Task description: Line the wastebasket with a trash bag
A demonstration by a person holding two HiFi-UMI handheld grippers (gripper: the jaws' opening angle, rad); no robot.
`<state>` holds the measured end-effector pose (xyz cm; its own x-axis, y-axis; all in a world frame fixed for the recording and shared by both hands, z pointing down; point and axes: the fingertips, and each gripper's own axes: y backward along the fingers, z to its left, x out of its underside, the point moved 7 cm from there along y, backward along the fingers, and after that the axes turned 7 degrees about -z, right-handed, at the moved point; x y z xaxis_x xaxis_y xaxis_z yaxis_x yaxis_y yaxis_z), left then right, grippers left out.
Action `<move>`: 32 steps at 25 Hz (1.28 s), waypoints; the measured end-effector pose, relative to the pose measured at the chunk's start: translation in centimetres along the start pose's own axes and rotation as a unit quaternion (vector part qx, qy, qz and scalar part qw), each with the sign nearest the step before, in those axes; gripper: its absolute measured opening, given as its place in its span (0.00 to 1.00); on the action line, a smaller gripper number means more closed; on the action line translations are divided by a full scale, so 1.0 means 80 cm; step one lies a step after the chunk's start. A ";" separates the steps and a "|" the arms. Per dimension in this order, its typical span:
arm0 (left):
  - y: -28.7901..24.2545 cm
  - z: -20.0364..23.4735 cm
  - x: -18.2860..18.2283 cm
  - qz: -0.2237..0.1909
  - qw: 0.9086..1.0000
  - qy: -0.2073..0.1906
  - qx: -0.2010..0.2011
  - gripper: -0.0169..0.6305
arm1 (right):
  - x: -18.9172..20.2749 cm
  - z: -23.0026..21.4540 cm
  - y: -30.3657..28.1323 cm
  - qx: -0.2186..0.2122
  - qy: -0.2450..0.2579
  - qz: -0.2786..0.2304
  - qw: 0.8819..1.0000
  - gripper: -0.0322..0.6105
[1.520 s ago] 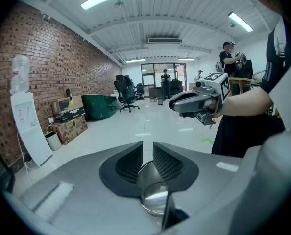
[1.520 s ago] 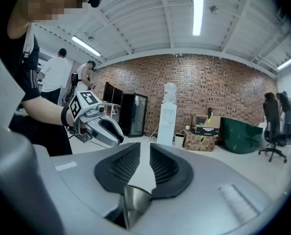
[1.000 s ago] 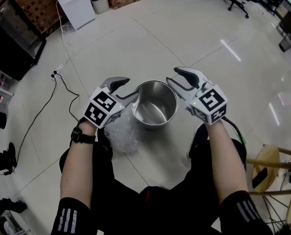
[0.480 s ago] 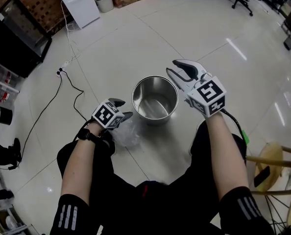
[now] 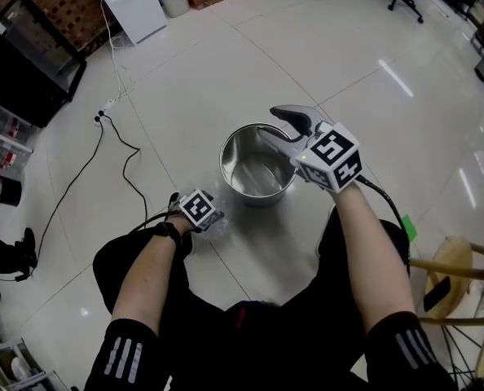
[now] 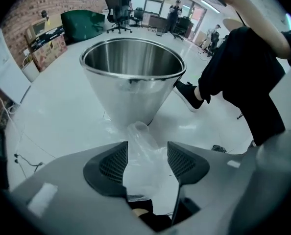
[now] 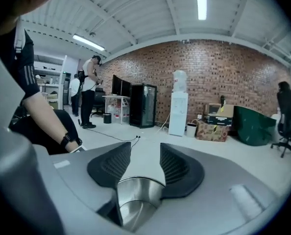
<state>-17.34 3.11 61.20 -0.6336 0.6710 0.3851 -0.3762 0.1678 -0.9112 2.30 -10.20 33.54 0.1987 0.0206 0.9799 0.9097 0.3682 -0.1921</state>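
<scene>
Hardly started: wastebasket (image 5: 254, 195) bare inside, trash bag (image 6: 139, 137) crumpled on the floor (image 5: 226, 72) just beside it. My left gripper (image 6: 146, 153) fingers, just been opening, stand released with the bag between them; right gripper (image 7: 145, 150) fingers just opened too, wastebasket rim between them, not clamped. To do: grab, spread, drape. Bag mouth impossible to find; head view hides my left fingers

In the head view the marker cube (image 5: 200, 208) hides the fingers (image 6: 106, 166) of the left gripper (image 6: 147, 151); the trash bag's (image 6: 138, 138) near end drops out of sight between them, and the fingers (image 7: 111, 168) of the right gripper (image 7: 145, 153) cover most of the wastebasket (image 7: 135, 197).
</scene>
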 end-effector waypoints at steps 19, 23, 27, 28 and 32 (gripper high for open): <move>-0.022 0.037 0.045 0.010 0.999 -0.003 -0.040 0.02 | 0.026 0.082 -0.119 -0.104 0.059 0.065 0.991 0.35; 0.018 0.044 0.019 -0.011 0.998 -0.037 -0.058 0.02 | 0.032 0.065 -0.103 -0.080 0.056 0.074 0.992 0.35; 0.071 0.055 -0.018 -0.044 0.993 -0.058 -0.089 0.02 | 0.028 0.055 -0.085 -0.066 0.055 0.070 0.994 0.35; 0.086 0.058 -0.027 -0.053 0.992 -0.058 -0.098 0.02 | 0.027 0.055 -0.082 -0.064 0.055 0.068 0.994 0.35; 0.151 0.071 -0.064 -0.109 0.985 -0.050 -0.121 0.02 | 0.024 0.055 -0.075 -0.064 0.054 0.061 0.995 0.35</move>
<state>-22.51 -2.38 49.03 -0.6244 0.5271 0.5764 -0.3463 0.4747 -0.8092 -4.36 -8.28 36.77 0.3413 -0.0446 0.9389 0.9142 0.2481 -0.3206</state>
